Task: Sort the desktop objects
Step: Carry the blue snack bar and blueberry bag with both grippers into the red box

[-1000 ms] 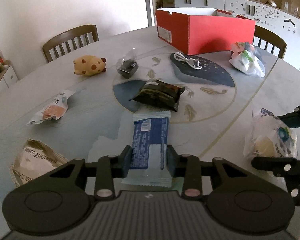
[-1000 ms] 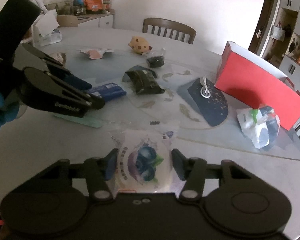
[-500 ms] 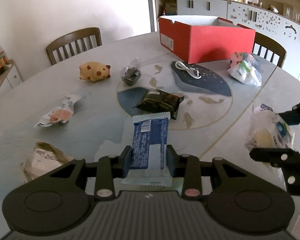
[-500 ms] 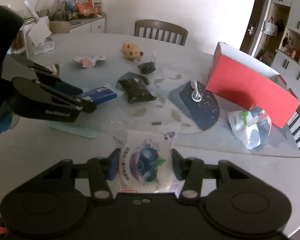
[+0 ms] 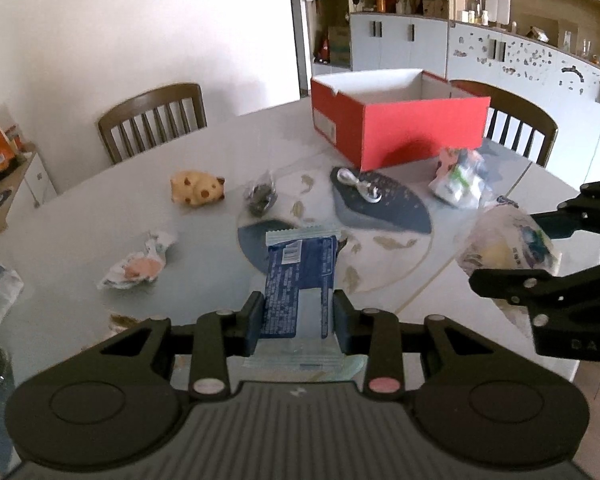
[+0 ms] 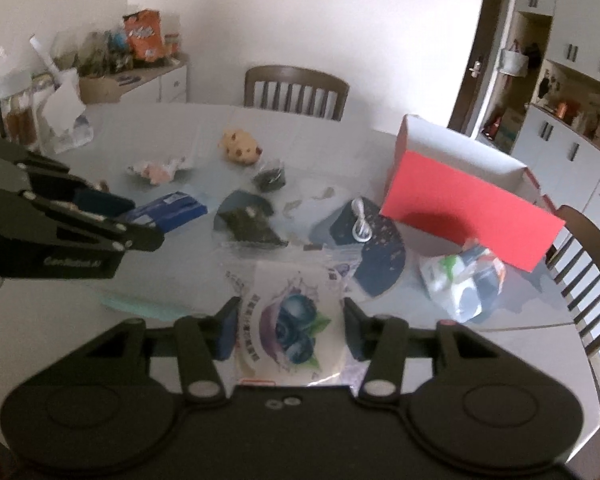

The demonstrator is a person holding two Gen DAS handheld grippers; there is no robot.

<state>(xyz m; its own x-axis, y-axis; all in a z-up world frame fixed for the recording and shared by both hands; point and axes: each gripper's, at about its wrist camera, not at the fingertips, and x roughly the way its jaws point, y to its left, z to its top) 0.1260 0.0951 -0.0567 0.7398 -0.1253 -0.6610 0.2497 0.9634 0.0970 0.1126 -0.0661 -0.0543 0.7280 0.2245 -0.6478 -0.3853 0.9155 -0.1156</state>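
**Both grippers loaded above the table**

Between the two fingers of the left gripper (image 5: 296, 320) sits a blue packet (image 5: 298, 284), pinched near its pale crimped end; its long body runs forward, away from the camera, barcode end farthest out, and it hangs clear of the table (image 5: 80, 240) — the same packet shows in the right view (image 6: 168, 210), sticking out past the dark fingertips. The right gripper (image 6: 290, 330) is closed on a blueberry pouch (image 6: 288, 328), one finger pressing each side; the pouch fills the gap between the fingers and bulges forward, printed face up toward the camera; from the left view it appears as a crinkled clear bag (image 5: 508, 240) clamped between upper and lower fingers, off the surface.

On the table, well ahead of both grippers, stands a red box (image 5: 412, 132), open at the top, white inside; just before it lies a white cable (image 5: 358, 188) coiled on a dark leaf-shaped patch. Beside the box, to the right, rests a bag of mixed items (image 5: 458, 184). Left of centre sit a spotted toy (image 5: 196, 194), a small dark bag (image 5: 262, 196) and a pink wrapper (image 5: 140, 266) — all apart from one another. A dark green packet (image 6: 250, 226) lies near the table's middle, seen in the right view.
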